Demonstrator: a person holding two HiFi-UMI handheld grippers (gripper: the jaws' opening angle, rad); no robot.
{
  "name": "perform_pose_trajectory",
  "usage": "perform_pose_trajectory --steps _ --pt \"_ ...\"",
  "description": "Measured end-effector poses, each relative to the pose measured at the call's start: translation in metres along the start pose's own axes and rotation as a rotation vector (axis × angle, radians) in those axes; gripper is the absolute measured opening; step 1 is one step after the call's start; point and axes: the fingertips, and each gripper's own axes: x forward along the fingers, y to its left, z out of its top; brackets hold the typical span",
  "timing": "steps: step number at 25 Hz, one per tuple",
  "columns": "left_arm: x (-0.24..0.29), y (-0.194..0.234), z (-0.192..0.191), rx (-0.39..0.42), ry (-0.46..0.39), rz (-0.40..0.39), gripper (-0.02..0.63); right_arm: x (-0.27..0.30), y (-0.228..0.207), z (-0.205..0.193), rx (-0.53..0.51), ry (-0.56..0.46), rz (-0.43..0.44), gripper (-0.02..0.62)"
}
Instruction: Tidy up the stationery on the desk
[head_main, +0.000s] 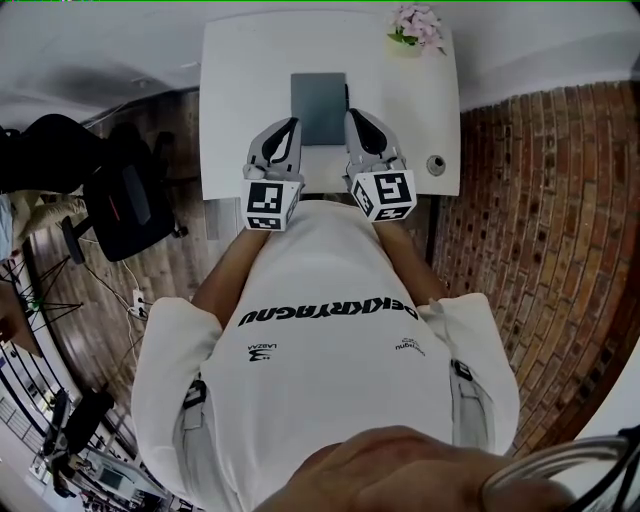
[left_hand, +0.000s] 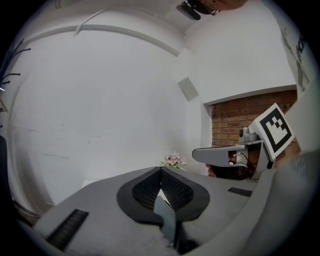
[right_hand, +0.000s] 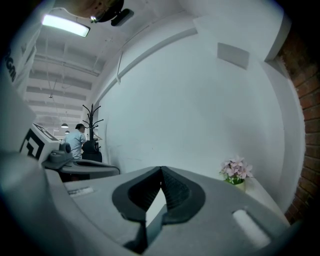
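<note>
Nothing is picked up yet, I'd say: the left tongs (head_main: 291, 124) and right tongs (head_main: 353, 116) sit pinched shut and empty, flanking the grey notebook (head_main: 319, 105) lying mid-tabletop (head_main: 240, 80), so one must open first.

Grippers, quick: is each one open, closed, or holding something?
Left gripper: closed, jaws tip to tip, holding nothing.
Right gripper: closed, jaws tip to tip, holding nothing.
</note>
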Motion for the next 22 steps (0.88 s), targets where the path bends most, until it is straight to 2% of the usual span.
perform_pose_trajectory --steps 18,22 --pt "-0.019 -0.005 0.0 0.012 -0.014 0.021 -0.002 -0.016 0.008 -0.002 0.007 -0.011 0.012 -0.009" --pt "-0.024 -0.01 0.002 -0.006 -0.005 0.022 -0.002 -0.022 0.01 -0.004 0.009 -0.005 0.013 -0.009"
